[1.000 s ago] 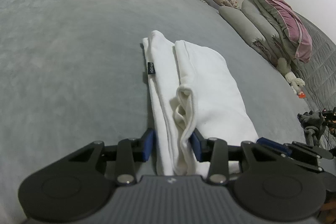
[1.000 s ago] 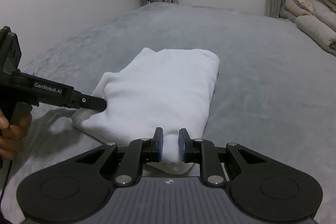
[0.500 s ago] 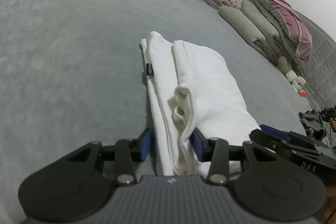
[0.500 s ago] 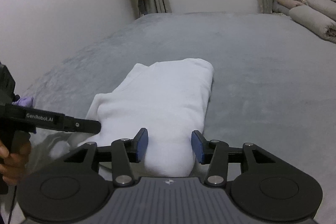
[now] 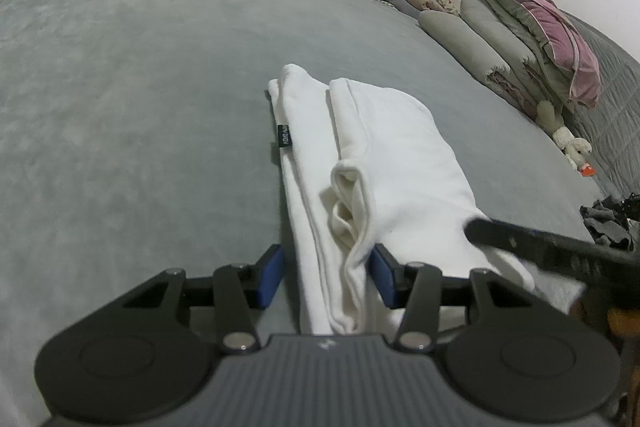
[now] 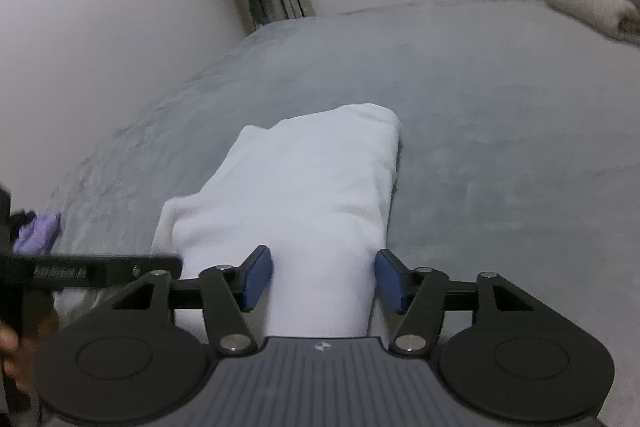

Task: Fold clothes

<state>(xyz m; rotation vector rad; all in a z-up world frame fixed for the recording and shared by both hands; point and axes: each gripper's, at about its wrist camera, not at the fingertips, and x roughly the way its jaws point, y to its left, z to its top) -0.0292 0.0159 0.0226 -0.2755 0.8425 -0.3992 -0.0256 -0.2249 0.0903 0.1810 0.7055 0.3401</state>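
Observation:
A folded white garment (image 5: pixel 392 155) with a small black label lies on the grey bedcover (image 5: pixel 140 87). My left gripper (image 5: pixel 326 277) straddles its near layered edge. Its jaws are opening, the left pad stands clear of the cloth and the right pad is just beside a fold. In the right wrist view the same garment (image 6: pixel 312 179) runs away from my right gripper (image 6: pixel 323 279). Those jaws are also opening, with the garment's near end loose between the blue pads. Each gripper shows in the other's view, the right one (image 5: pixel 540 243) and the left one (image 6: pixel 100 269).
Rolled blankets and a pink pillow (image 5: pixel 520 39) are stacked along the bed's right side, with a plush toy (image 5: pixel 572 147) and a dark heap of clothing (image 5: pixel 608 219) nearer. A purple cloth (image 6: pixel 38 235) lies at the left edge. A hand (image 6: pixel 8 343) holds the left gripper.
The right jaws went from nearly shut on the garment's end to wide apart, and that gripper shifted and rolled. The left jaws widened a little while the left gripper stayed put.

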